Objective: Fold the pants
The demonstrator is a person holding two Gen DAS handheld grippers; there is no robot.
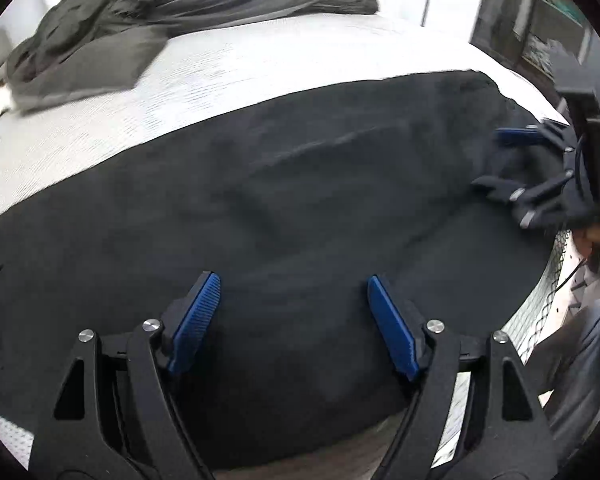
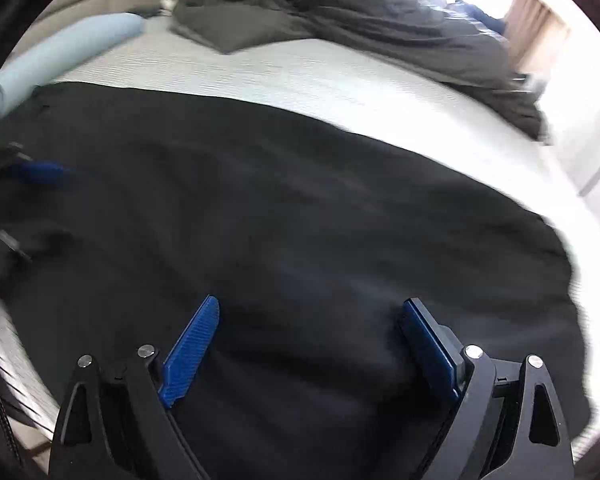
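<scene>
black pants (image 1: 284, 208) lie spread flat across the white bed (image 1: 228, 68), taking up most of the near half of the mattress, near edge hanging close to the bed's front edge in both views. left gripper (image 1: 294, 292) hovers over the near part of the cloth w/ jaws wide apart, blue pads (image 1: 198, 320) clear of the fabric, nothing between them. right gripper (image 2: 312, 320) same: jaws spread wide, nothing pinched, black cloth just under it. in left wrist view the right gripper shows at the far right by the pants' end (image 1: 512, 164); can't tell if it touches cloth there. fabric looks soft, matte, fleece-like or thick knit, prob light to medium weight, limp, no stiffness, so it'll drape and sag when lifted and won't hold a crease by itself. not slippery by the look, ribbed pads should bite ok; not fragile. best hold imo: pinch an edge or corner, both layers if already doubled (can't tell layer count, too dark and blurred), one gripper per end so the span stays taut and doesn't bunch in the middle. a grab in mid-cloth would just pull up a tent. a few shallow wrinkles across the middle. grey duvet (image 2: 340, 12) is heaped at the far side, well apart from the pants; light blue pillow (image 2: 60, 52) sits at far left, near the pants' corner.
</scene>
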